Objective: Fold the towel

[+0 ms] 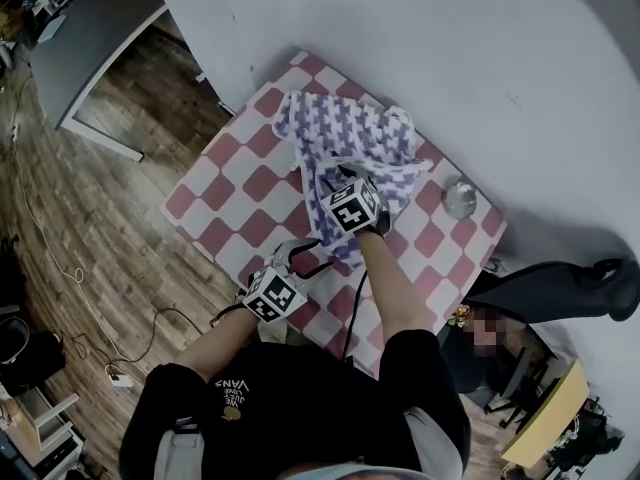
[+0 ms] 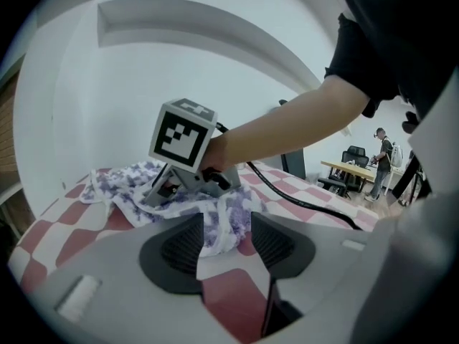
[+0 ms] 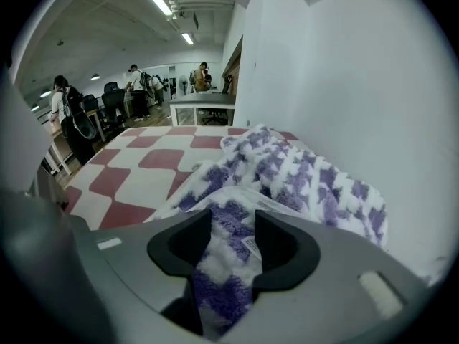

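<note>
Towel (image 1: 350, 133) bunched on table (image 1: 225, 203), 1 o'clock side. Right gripper (image 3: 233, 224) unclenched, towel fold loose between jaws. Left gripper (image 2: 224, 224), 7 o'clock of right, unclenched, towel edge just ahead.

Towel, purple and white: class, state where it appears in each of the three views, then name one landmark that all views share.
Head view: towel crumpled at upper centre.
Left gripper view: towel left of centre, one edge reaching toward the jaws.
Right gripper view: towel from centre to right, a fold between the jaws.
Shared landmark: the red-and-white checked tablecloth.
</note>
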The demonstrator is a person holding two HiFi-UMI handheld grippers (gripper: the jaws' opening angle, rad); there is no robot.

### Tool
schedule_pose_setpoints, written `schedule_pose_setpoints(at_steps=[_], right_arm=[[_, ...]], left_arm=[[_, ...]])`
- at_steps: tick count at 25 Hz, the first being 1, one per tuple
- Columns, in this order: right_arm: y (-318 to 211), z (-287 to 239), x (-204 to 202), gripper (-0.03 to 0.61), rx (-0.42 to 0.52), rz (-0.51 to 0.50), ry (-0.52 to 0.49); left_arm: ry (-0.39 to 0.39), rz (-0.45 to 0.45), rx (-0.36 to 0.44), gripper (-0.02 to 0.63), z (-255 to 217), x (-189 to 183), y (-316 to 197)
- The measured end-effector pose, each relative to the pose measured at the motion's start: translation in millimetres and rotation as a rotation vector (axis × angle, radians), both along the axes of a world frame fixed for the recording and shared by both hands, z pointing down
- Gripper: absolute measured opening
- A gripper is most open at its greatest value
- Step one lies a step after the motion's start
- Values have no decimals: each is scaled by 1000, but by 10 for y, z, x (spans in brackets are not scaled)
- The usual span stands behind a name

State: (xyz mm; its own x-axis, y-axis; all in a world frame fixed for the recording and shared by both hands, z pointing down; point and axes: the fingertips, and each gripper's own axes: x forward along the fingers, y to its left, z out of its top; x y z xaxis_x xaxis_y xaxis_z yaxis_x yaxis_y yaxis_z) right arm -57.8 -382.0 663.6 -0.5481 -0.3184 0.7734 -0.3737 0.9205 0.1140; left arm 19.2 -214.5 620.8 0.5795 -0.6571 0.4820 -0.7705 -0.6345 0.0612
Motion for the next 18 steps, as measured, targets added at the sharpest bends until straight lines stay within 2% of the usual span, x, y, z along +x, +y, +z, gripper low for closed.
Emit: schedule_pose_setpoints(at_steps=[3,5,10,13,18], right_arm=[[-18,39,4,161,-25,5,-12],[-46,-38,55,47,-33,44,-51],[-111,-559,349,34,-70,178,-274],[-137,-872,729,29,-78,277,-390],[-122,-1218,1496,26,-26,454,-504]], left_arm=[[-9,5,-11,180,43,-47,-45],[-5,7,-16,181,53,-86,-71],[3,44,-2,181,13,-60,-160],[2,86,10,181,-6,71,-203],[-34,181,17,189,17,358,-275]])
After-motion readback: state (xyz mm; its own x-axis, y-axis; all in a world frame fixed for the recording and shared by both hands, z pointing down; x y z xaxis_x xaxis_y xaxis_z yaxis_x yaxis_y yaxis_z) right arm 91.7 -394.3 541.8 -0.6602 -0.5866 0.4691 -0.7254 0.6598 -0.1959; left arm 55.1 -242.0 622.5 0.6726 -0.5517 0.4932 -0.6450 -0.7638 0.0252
